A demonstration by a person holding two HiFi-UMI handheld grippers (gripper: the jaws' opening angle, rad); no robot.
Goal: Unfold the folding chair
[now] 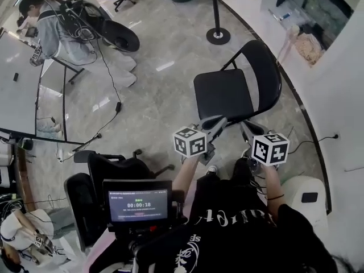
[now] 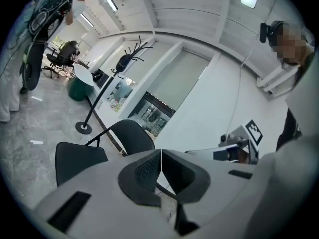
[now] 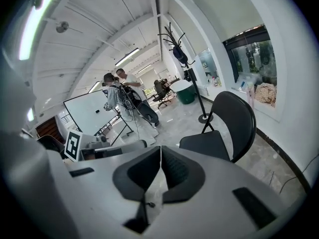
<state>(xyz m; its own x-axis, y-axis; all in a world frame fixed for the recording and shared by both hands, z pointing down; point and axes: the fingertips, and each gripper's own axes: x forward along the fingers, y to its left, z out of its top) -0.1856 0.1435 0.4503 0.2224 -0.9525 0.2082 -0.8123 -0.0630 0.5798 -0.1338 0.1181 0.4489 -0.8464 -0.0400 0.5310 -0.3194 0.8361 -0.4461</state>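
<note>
The left tool [image 1: 215,124] is clenched on nothing; its own view shows the pads [image 2: 149,169] pressed flat together with only air beyond. Just ahead of it, on the grey floor, stands the folding chair [image 1: 223,95] – seat level, backrest upright, so it looks already opened out. In the head view its seat-to-back line runs from near-left to far-right, with the seat's front edge facing the person and the backrest on the far side; its long axis now stands vertical. The right tool [image 1: 251,131] is likewise shut and empty, beside the chair's right side. Both sit close to the chair and touch nothing – the left seems nearer the seat's front edge.
</note>
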